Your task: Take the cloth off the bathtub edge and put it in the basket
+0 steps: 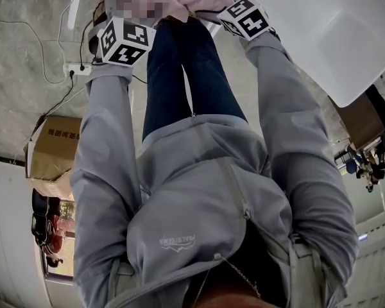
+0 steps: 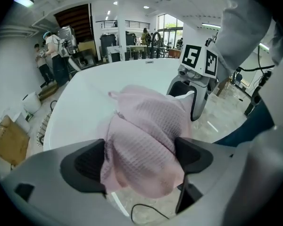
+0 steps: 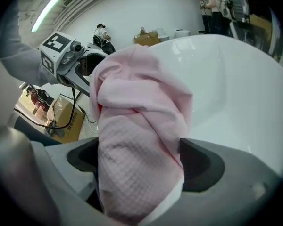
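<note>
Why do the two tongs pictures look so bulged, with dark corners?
Left gripper view: a wide-angle lens curves the bathtub rim and blackens the corners; the near cloth looks slightly soft. Right gripper view: same bulge, and a ceiling lamp glares at upper left. Head view: bowed too, evenly lit.

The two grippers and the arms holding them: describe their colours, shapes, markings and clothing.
The left gripper and right gripper have pale grey bodies with black pads inside. Each carries a white cube printed with black square markers. Both arms wear light grey jacket sleeves.
</note>
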`<state>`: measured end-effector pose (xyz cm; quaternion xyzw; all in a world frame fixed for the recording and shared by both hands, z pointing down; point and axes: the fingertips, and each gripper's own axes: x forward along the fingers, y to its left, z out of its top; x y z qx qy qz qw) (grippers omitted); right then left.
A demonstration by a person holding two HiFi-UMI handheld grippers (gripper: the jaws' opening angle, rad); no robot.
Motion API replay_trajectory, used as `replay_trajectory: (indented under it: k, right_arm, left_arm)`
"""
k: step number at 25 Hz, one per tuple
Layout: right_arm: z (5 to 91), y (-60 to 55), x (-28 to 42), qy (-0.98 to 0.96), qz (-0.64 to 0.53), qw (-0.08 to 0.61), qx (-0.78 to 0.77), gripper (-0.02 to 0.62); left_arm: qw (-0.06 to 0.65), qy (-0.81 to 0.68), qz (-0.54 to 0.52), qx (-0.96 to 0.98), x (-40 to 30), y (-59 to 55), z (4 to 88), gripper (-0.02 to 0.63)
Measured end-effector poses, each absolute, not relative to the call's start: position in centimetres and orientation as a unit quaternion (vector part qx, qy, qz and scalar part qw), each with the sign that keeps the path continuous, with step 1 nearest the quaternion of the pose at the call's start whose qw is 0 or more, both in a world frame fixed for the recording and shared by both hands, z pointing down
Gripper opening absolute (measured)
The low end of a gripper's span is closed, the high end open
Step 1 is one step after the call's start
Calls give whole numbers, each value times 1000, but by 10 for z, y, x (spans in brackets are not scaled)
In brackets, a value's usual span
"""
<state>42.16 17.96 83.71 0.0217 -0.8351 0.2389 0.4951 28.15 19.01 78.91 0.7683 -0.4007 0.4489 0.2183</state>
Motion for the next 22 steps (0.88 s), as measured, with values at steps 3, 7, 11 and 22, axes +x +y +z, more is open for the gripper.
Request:
replay_trajectory:
  k: [3,7,11,22]
  right_arm:
    - [850,188,422,-820,271,505,3,491]
    - [856,193,421,-804,289,519,-15,491]
    - [849,198,411,-821,235,519,-30,430]
    - [806,195,388,-836,113,536,-19,214]
  left_arm:
    - [213,-390,465,765,285,188,795,446]
    - [198,-390,480,760,287,185,795,445]
    - [163,-392,518,743,292,186,804,445]
    - [110,-346,568,739,315,192,798,346]
